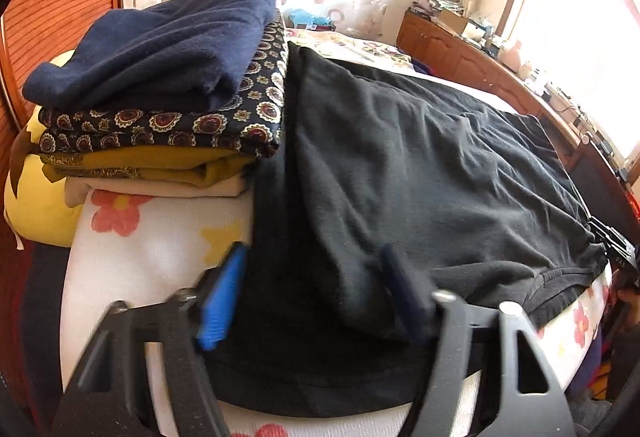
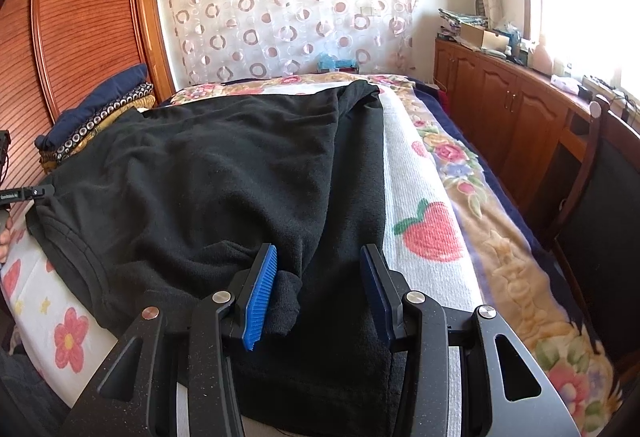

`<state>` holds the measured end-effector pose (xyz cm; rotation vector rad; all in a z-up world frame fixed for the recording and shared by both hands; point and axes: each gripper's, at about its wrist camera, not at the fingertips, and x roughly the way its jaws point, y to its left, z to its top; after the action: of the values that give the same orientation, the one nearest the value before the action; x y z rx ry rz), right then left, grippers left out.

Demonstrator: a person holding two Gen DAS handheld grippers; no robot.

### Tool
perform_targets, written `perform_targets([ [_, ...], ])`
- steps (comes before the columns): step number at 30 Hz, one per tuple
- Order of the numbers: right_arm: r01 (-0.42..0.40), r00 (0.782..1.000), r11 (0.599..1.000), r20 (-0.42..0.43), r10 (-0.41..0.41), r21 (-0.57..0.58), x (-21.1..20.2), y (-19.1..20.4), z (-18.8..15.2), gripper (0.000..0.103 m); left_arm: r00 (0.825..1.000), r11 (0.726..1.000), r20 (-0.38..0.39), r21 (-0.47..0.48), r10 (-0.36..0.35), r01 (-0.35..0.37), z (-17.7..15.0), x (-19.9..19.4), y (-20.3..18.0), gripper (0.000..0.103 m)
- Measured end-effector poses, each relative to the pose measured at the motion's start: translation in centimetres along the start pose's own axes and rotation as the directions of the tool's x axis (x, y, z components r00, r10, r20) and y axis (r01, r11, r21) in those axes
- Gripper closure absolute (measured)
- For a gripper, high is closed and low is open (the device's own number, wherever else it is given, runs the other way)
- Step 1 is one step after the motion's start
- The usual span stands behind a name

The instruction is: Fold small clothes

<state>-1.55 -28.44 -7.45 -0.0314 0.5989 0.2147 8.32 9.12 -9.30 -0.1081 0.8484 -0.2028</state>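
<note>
On the bed, black garment (image 2: pixel 224 173), both jaws spread over it, folded stack (image 1: pixel 160 85) close only from left wrist.

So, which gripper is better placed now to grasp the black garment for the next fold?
Probably the right gripper: a raised fold of the black garment already lies between its open fingers. The left gripper only straddles flat cloth beside the folded pile.
</note>
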Motion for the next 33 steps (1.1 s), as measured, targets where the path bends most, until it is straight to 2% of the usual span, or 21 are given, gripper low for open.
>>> perform_targets([
  [2, 0.005, 1.0, 1.0, -0.004, -0.005, -0.016, 0.0, 0.1, 0.1, 0.056, 1.0, 1.0, -0.014, 0.003, -0.015, 0.015, 0.1, 0.0, -0.2, 0.066],
  [3, 0.004, 1.0, 1.0, -0.007, -0.004, -0.019, 0.0, 0.1, 0.1, 0.056, 0.999, 0.999, -0.024, 0.008, -0.038, 0.038, 0.2, 0.1, -0.5, 0.073],
  [5, -0.002, 1.0, 1.0, -0.009, 0.002, -0.019, 0.0, 0.0, 0.1, 0.054, 0.999, 0.999, -0.02, 0.027, -0.04, 0.041, 0.3, -0.1, -1.2, 0.091],
  [7, -0.009, 1.0, 1.0, -0.012, 0.008, -0.022, 0.0, -0.1, 0.2, 0.054, 0.999, 0.998, -0.001, 0.054, -0.043, 0.043, 0.7, -0.8, -2.1, 0.093],
  [13, -0.006, 0.999, 1.0, -0.045, 0.005, -0.022, -0.4, -0.3, 0.6, 0.054, 0.992, 0.989, 0.074, 0.117, -0.101, 0.092, 2.7, -3.5, -6.0, 0.094],
  [18, 0.01, 0.999, 1.0, -0.04, -0.01, -0.014, -1.5, -0.7, 1.5, 0.054, 0.971, 0.963, 0.123, 0.203, -0.204, 0.176, 6.0, -5.2, -11.0, 0.095],
  [24, 0.009, 1.0, 1.0, -0.01, -0.01, -0.019, -2.8, -1.0, 2.1, 0.054, 0.948, 0.917, 0.129, 0.32, -0.293, 0.239, 8.9, -5.7, -17.7, 0.095],
  [30, -0.002, 1.0, 1.0, 0.015, 0.002, -0.02, -3.8, -1.2, 2.2, 0.054, 0.939, 0.892, 0.115, 0.369, -0.323, 0.262, 9.6, -5.9, -22.1, 0.094],
  [33, -0.008, 1.0, 1.0, 0.021, 0.009, -0.02, -3.9, -1.0, 2.3, 0.054, 0.939, 0.89, 0.093, 0.359, -0.332, 0.279, 9.3, -5.4, -22.5, 0.077],
])
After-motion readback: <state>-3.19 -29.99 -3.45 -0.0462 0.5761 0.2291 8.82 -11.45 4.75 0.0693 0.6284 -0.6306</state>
